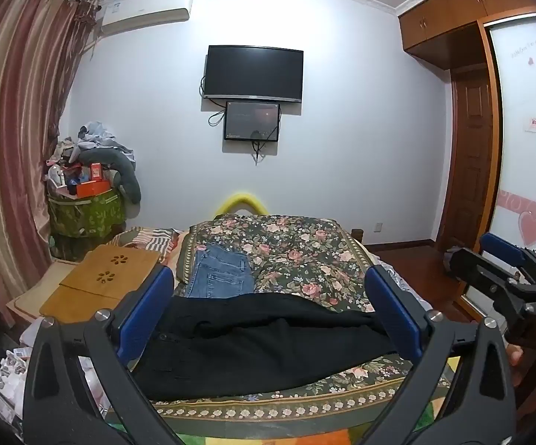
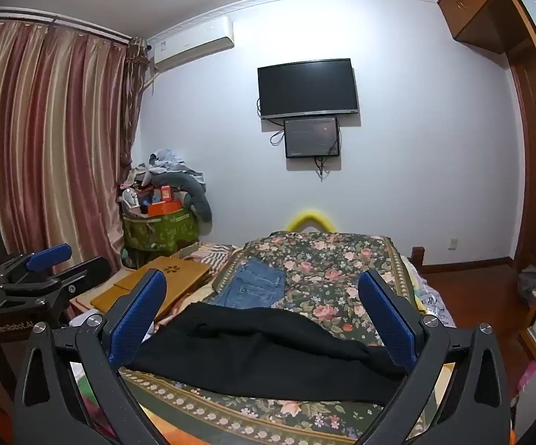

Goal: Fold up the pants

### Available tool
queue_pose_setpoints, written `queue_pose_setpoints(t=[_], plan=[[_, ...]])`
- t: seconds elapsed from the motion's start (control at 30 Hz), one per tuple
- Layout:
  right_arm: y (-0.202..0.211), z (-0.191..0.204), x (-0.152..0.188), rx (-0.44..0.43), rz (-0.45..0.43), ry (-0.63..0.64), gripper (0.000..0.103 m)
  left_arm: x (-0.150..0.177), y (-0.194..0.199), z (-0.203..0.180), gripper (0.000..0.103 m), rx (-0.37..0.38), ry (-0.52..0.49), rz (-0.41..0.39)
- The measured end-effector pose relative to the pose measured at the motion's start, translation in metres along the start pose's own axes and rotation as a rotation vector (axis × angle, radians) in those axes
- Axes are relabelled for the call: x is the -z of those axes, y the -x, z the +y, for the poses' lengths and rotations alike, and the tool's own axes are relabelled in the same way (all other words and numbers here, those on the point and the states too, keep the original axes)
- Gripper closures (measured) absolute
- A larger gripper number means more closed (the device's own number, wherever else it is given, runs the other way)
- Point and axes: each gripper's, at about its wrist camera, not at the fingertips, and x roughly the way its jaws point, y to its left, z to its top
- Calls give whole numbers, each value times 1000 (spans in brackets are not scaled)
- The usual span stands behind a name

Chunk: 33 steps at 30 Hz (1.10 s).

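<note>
Black pants (image 1: 260, 341) lie crosswise on the near end of a floral bedspread (image 1: 297, 256); in the right wrist view the same black pants (image 2: 268, 352) stretch across the near edge. My left gripper (image 1: 268, 296) hovers above them, open wide, blue pads apart and nothing between them. My right gripper (image 2: 262, 304) is likewise open and empty above the pants. The right gripper (image 1: 509, 270) also shows at the right of the left wrist view, and the left gripper (image 2: 56, 263) at the left of the right wrist view. Folded blue jeans (image 1: 221, 274) lie farther back.
A wooden lap tray (image 1: 108, 278) rests on the bed's left side. A green bin (image 1: 86, 215) piled with clothes and boxes stands by the striped curtain (image 1: 12, 148). A wall TV (image 1: 253, 74) hangs ahead. Wardrobe (image 1: 527, 129) and wooden floor (image 1: 408, 259) lie to the right.
</note>
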Motion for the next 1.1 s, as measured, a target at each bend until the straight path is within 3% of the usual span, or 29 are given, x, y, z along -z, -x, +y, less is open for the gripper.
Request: queue_pose_setpoints(t=[1.1], plan=[[-8, -3, 4, 9, 9, 15, 0, 2, -7, -4, 0, -28, -20, -21]])
